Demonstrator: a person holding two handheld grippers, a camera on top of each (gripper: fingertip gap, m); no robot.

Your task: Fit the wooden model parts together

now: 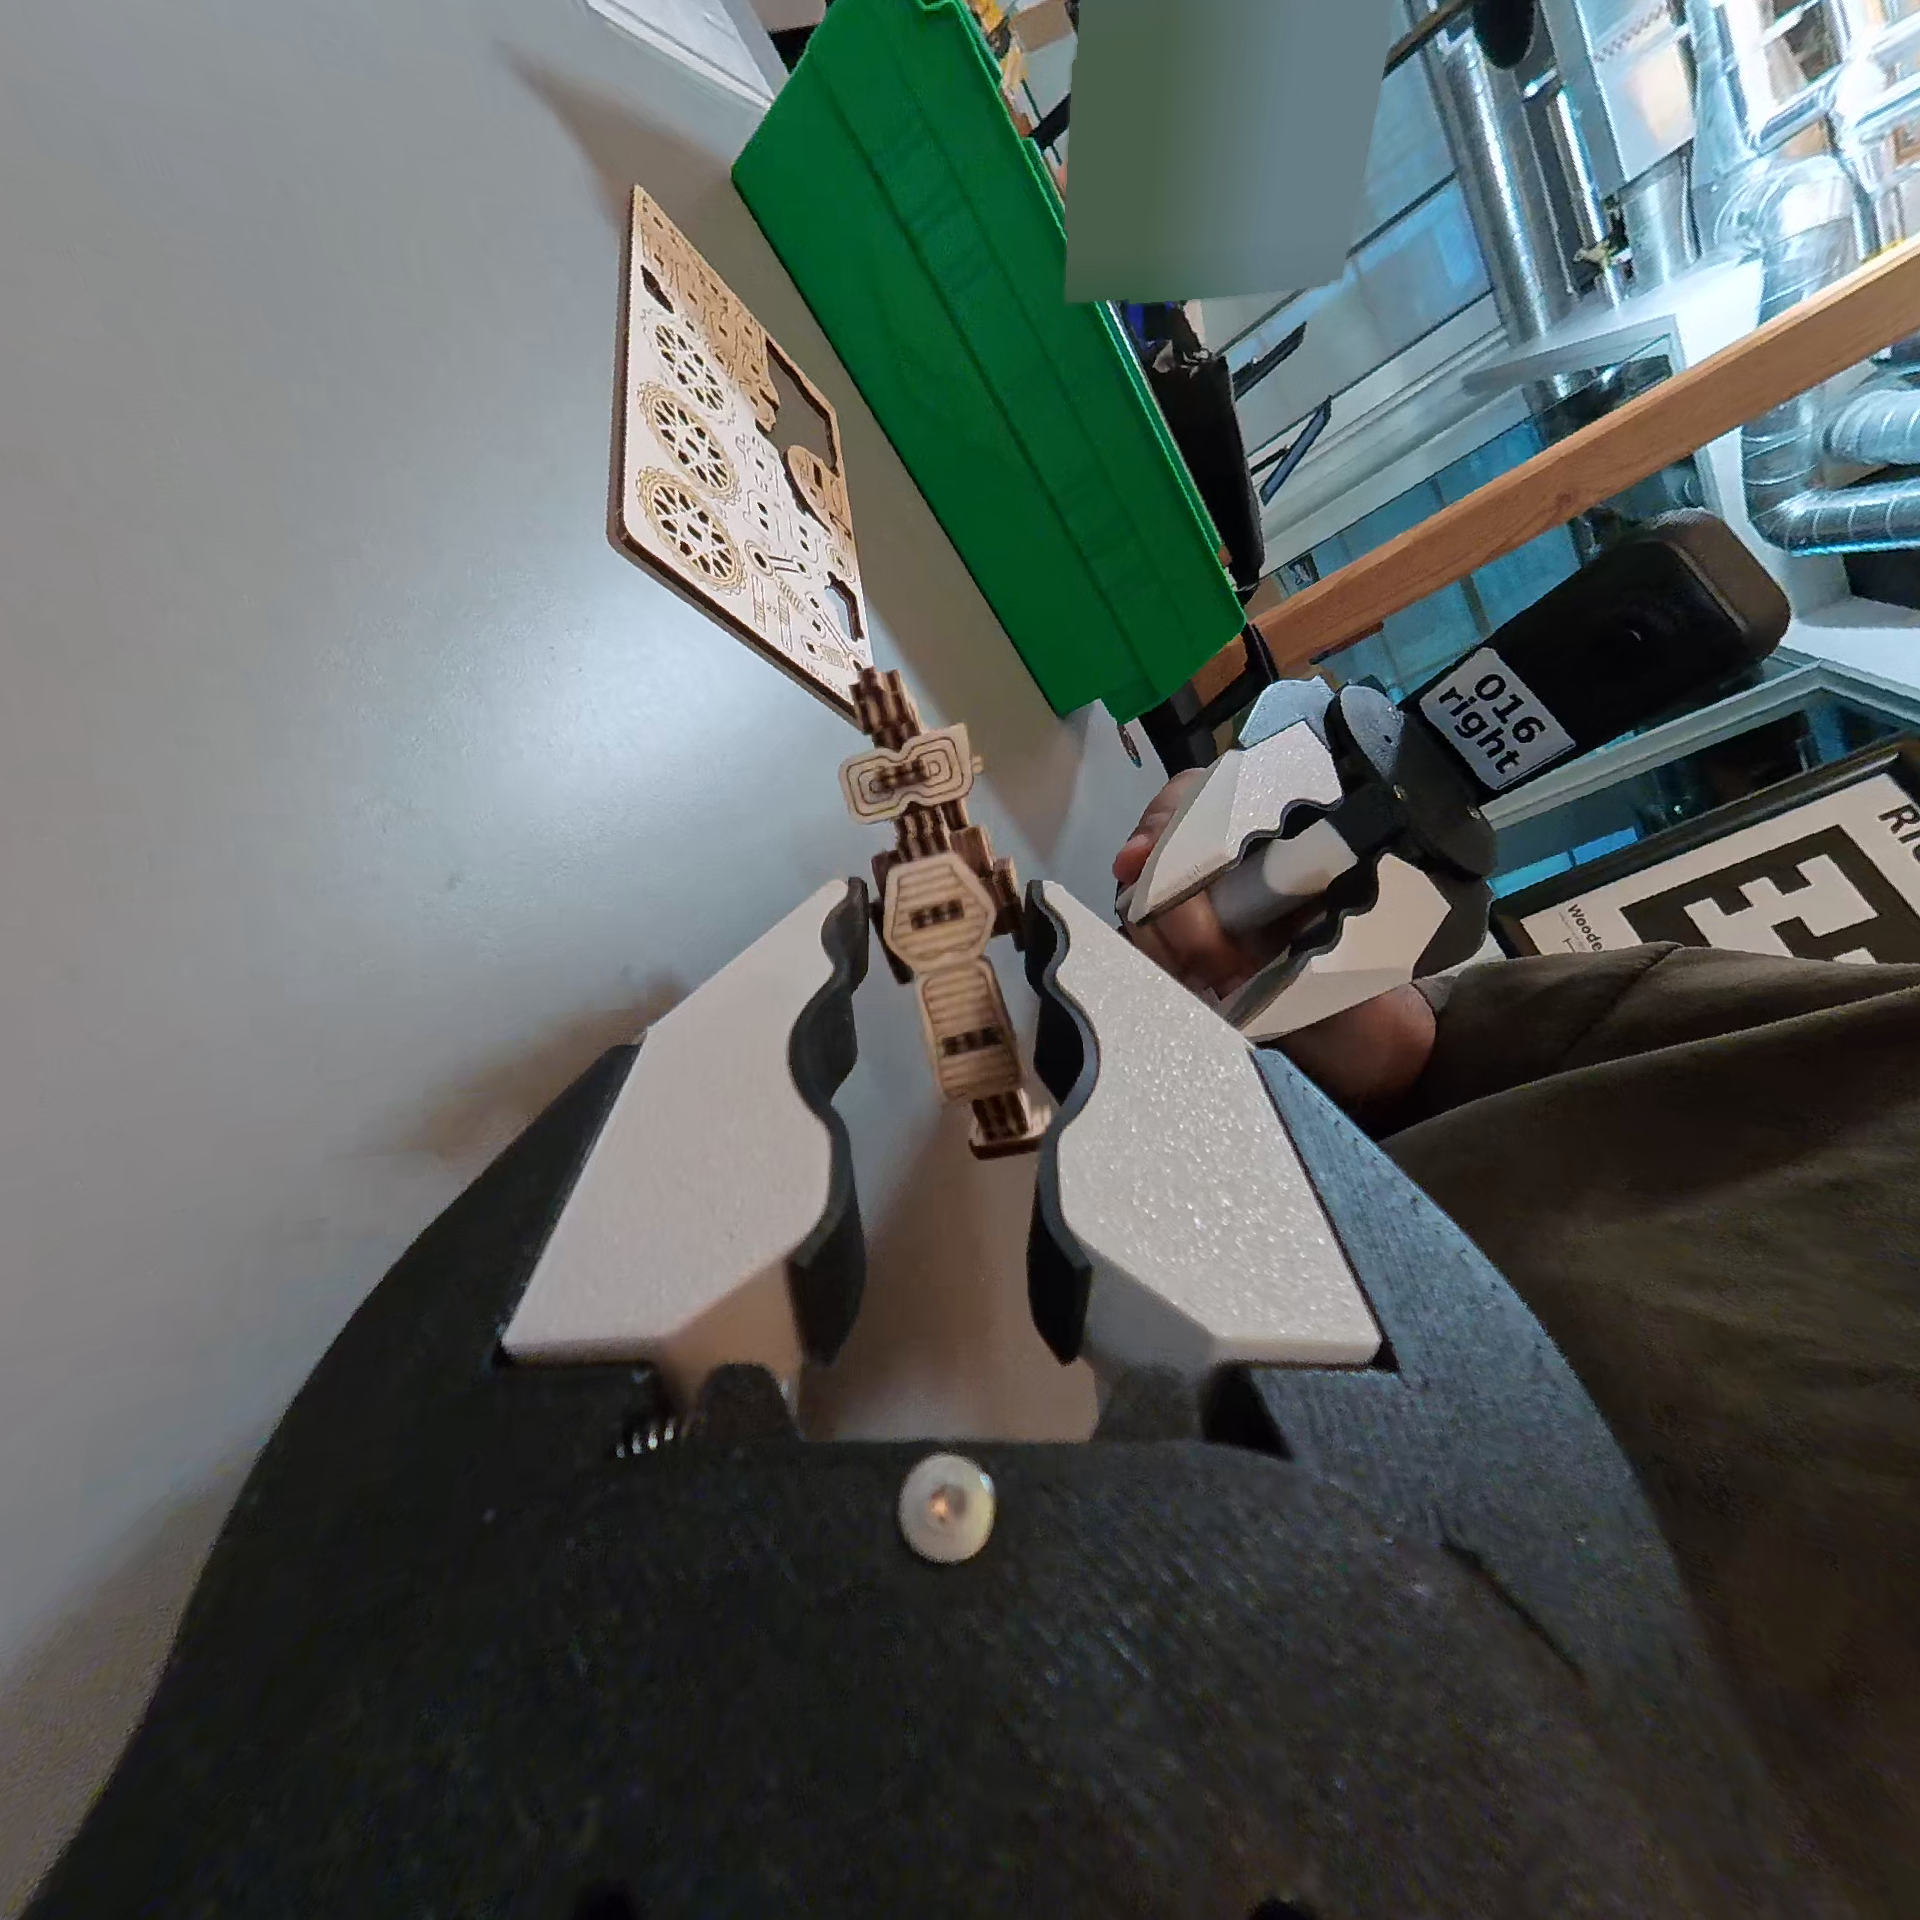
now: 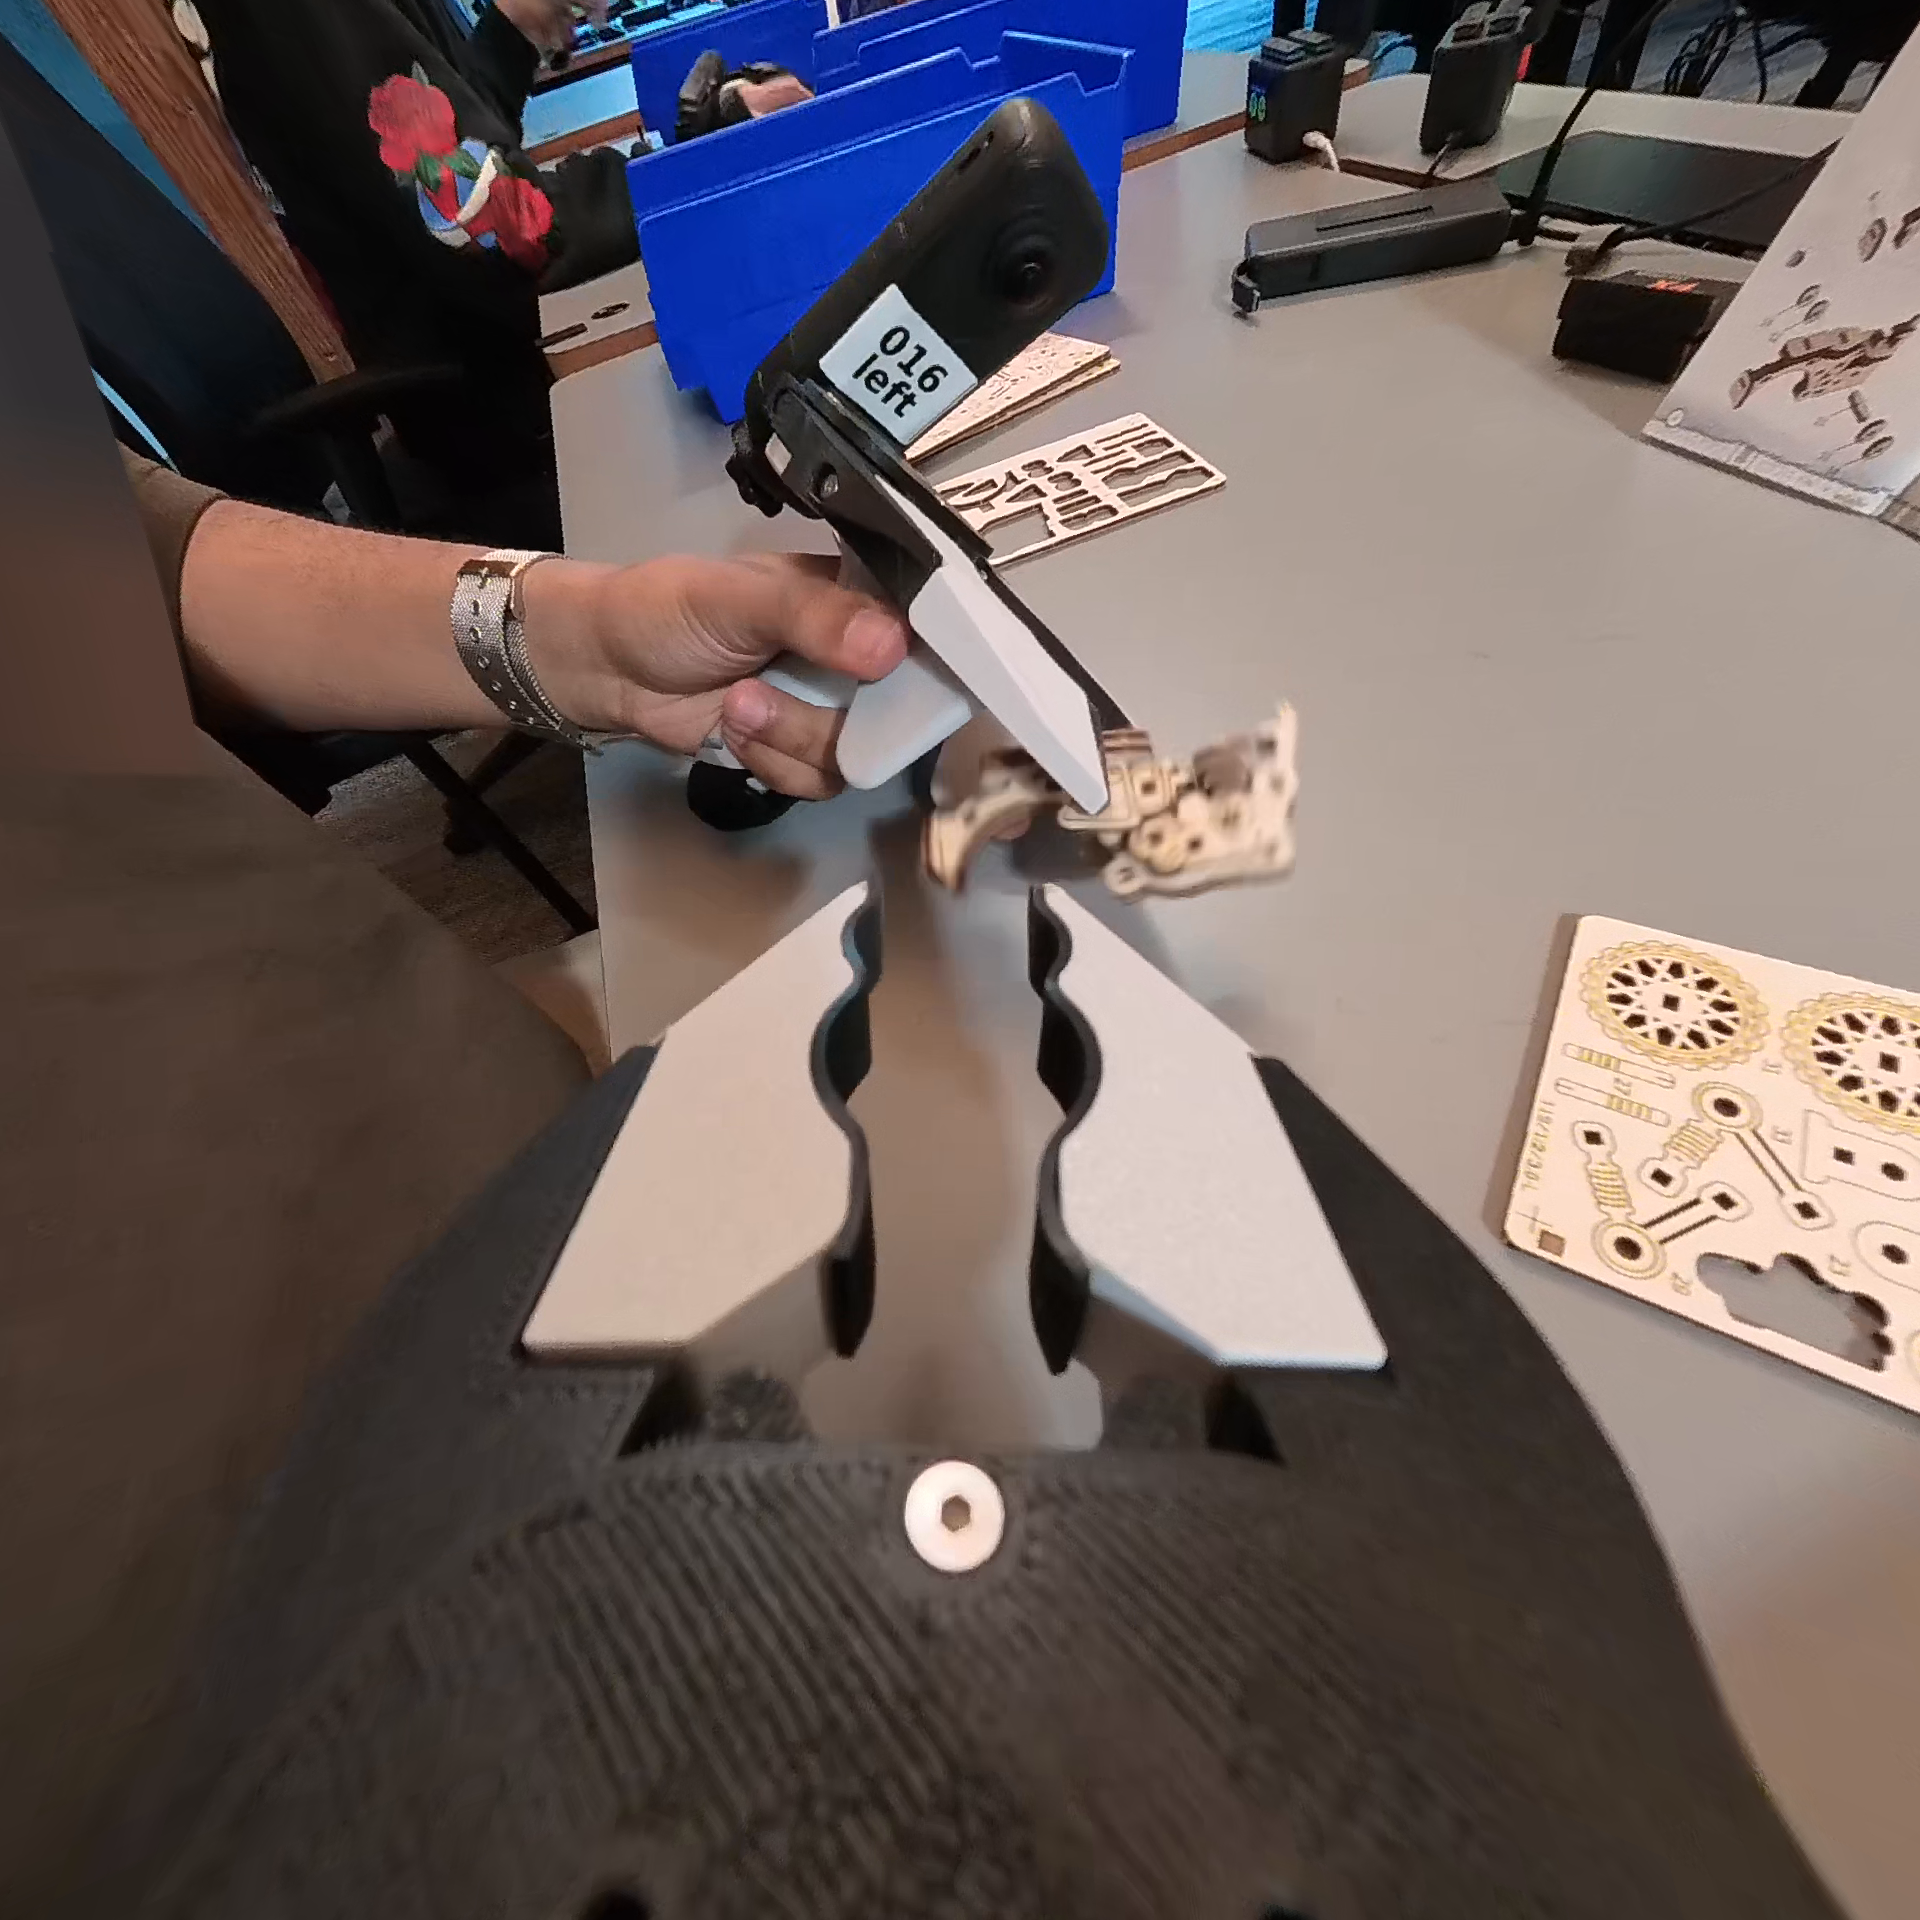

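Observation:
My left gripper is shut on a partly built wooden model, a narrow stack of laser-cut pieces that stands up between its fingertips. In the right wrist view the left gripper holds the model above the grey table; the model is blurred. My right gripper is open and empty, its tips just short of the model. It shows in the left wrist view to the right of the model. A wooden parts sheet with gear wheels lies flat on the table, at the right in the right wrist view.
A green bin stands behind the sheet. Blue bins stand at the back left, with two more parts sheets in front of them. An instruction page leans at the far right. Black devices sit at the back.

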